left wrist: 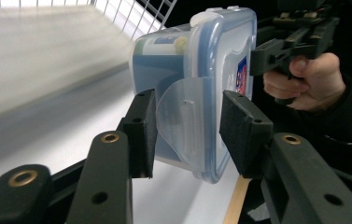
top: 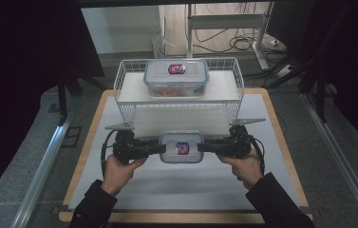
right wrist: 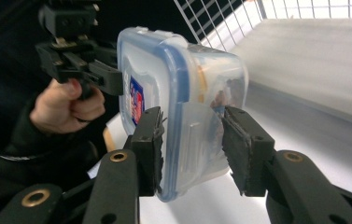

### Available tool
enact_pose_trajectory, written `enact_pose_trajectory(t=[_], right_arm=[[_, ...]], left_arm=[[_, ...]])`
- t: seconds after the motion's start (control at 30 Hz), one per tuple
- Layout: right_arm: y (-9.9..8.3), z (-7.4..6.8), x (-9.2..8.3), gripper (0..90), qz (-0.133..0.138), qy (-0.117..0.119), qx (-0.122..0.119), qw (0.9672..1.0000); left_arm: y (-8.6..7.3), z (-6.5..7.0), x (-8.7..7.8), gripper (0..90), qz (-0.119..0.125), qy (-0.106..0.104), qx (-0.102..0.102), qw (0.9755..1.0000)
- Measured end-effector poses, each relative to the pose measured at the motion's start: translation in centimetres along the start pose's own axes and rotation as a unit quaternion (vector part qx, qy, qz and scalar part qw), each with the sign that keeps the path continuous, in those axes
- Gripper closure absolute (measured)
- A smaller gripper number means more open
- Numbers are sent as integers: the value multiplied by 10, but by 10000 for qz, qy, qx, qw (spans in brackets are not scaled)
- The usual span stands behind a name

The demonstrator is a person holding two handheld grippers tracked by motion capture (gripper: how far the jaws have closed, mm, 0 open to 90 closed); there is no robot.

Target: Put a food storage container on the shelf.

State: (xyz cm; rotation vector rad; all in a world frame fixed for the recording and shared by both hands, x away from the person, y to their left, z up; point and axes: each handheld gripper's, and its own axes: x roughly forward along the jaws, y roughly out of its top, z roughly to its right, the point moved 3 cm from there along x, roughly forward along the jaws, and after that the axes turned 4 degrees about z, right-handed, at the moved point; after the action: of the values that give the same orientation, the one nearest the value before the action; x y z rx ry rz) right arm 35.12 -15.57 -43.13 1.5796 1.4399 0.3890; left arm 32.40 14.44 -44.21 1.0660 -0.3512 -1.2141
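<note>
A clear plastic container (top: 181,147) with a blue-rimmed lid and a red and blue label hangs level above the white mat, gripped at both short ends. My left gripper (top: 164,148) is shut on its left end and my right gripper (top: 200,147) on its right end. In the left gripper view the jaws (left wrist: 187,135) clamp the container (left wrist: 201,70) across lid and base around its clip flap, with the right gripper (left wrist: 281,51) at the far end. In the right gripper view the jaws (right wrist: 192,149) squeeze the container (right wrist: 187,70) the same way, the left gripper (right wrist: 85,70) beyond.
A white wire shelf rack (top: 236,78) stands at the back of the mat (top: 191,190). On it sits a second lidded container (top: 176,76) with orange contents. The wooden board (top: 85,147) under the mat shows along its edges. Dark floor and rails flank the table.
</note>
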Motion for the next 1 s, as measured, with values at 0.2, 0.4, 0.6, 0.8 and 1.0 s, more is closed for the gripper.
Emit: enact_pose_trajectory(t=[0.2,0.4,0.6,0.8,1.0], right_arm=[[16,-1,-1,589,51,27,-22,10000],[30,-4,-3,588,103,22,-62,9999],[53,-8,-6,587,162,21,-111,9998],[79,-13,-9,586,241,-14,-219,9995],[104,-15,-11,584,345,-31,-264,9991]], left_arm=[[14,1,-3,574,21,46,90,9999],[30,4,-6,574,62,70,118,9999],[52,8,-10,572,133,119,215,9996],[78,9,-14,572,191,130,301,9993],[106,10,-18,572,251,164,352,9989]])
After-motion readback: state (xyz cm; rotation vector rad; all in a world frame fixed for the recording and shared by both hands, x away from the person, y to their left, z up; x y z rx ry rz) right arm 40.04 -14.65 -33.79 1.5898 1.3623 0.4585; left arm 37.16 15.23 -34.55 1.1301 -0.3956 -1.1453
